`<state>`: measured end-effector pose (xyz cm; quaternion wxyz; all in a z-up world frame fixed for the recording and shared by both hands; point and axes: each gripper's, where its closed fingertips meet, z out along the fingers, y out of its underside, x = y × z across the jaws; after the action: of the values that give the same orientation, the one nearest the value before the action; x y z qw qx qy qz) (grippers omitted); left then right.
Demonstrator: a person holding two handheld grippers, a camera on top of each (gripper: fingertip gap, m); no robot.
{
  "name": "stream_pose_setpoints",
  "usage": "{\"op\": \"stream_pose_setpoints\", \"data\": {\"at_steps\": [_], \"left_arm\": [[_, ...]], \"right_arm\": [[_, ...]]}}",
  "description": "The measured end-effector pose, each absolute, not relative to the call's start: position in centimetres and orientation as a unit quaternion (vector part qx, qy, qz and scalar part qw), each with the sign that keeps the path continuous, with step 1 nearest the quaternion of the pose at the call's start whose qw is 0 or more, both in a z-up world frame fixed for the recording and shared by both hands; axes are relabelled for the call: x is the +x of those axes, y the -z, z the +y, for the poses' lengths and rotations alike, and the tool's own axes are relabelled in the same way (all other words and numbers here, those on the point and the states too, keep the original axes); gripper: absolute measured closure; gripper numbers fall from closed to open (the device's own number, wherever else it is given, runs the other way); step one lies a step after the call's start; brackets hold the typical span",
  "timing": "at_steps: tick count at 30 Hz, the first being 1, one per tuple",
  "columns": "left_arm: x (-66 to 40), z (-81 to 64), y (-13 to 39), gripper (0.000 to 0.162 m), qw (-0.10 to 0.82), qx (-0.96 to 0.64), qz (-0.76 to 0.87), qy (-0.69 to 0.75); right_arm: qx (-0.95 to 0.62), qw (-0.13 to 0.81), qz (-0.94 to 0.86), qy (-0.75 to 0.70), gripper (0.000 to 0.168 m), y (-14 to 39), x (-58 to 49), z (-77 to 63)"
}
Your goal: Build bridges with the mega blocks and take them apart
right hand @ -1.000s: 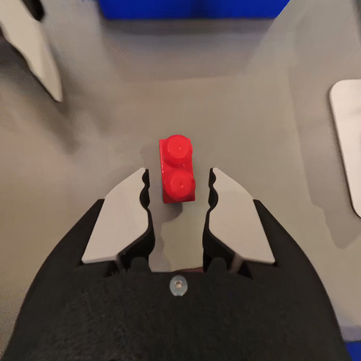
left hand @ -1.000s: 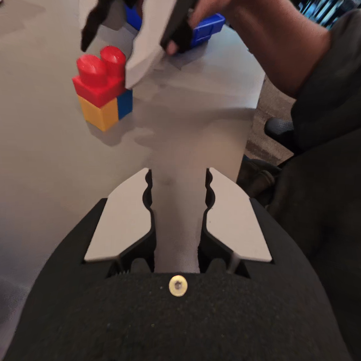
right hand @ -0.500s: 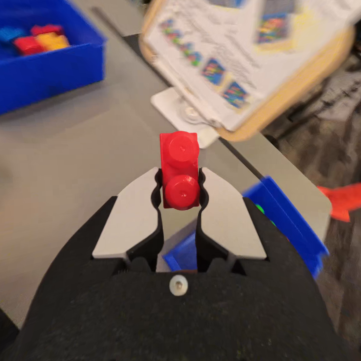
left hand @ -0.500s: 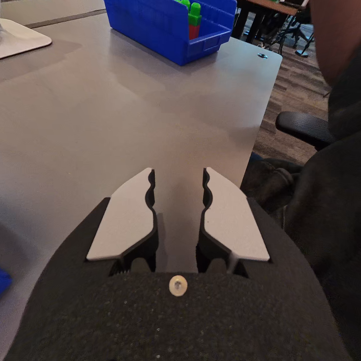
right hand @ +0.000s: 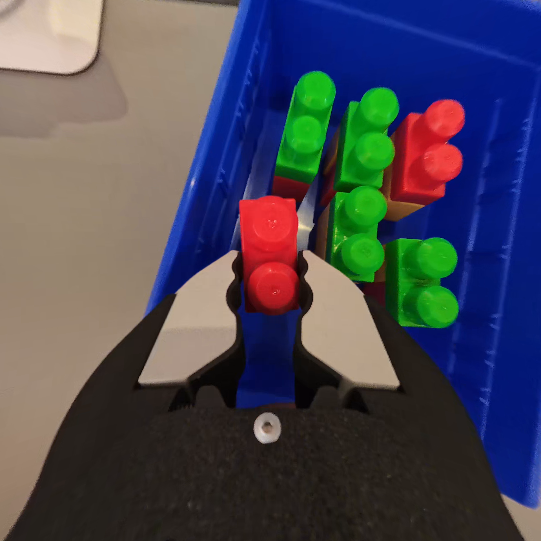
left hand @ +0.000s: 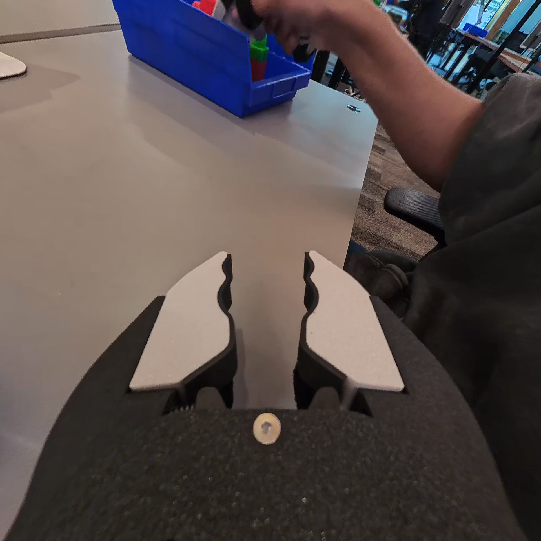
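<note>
Change since earlier: the right gripper [right hand: 270,257], which half a second ago carried the red block [right hand: 270,254] in the air above the worktop, is now over the blue bin [right hand: 497,263]; a second ago the block sat unheld between its parted fingers on a small stack.
Change, left side: the left gripper [left hand: 268,257] has stayed over bare worktop [left hand: 146,190], and the person's arm [left hand: 409,102] now reaches across to the bin.
Right gripper: clamped on the red block, fingers pressing its two long sides, studs facing the camera.
Red block: between the right fingertips, above the bin's near left corner, just beside the green blocks [right hand: 360,205].
Bin contents: green and red two-stud blocks standing close together, another red block [right hand: 424,158] at the far right.
Left gripper: fingers apart, nothing between them, near the worktop's right edge.
Bin from left view: blue bin [left hand: 205,64] at the far edge, well apart from the left gripper.
Other: a white pad [right hand: 49,32] lies on the worktop left of the bin.
</note>
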<state>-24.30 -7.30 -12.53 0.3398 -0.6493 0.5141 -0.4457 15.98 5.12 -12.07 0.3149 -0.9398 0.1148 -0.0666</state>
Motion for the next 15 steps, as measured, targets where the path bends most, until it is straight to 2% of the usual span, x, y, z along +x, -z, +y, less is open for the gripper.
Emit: {"op": "stream_pose_setpoints", "data": {"at_steps": [6,10,12,15], "left_arm": [[-24.4,-7.3,12.6,0.115,0.329,-0.651,0.509,0.457],[-24.4,-7.1,12.5,0.115,0.332,-0.651,0.509,0.455],[-24.5,-7.0,12.4,0.114,0.335,-0.650,0.506,0.457],[-24.8,-6.8,12.1,0.114,0.337,-0.653,0.496,0.463]], "right_arm": [[-0.953,0.268,0.115,0.080,0.133,14.8,16.7,6.2],[-0.949,0.283,0.109,0.081,0.130,14.6,17.1,6.7],[-0.940,0.318,0.102,0.075,0.110,12.5,16.7,6.3],[-0.898,0.425,0.065,0.098,0.111,6.0,15.3,3.8]]}}
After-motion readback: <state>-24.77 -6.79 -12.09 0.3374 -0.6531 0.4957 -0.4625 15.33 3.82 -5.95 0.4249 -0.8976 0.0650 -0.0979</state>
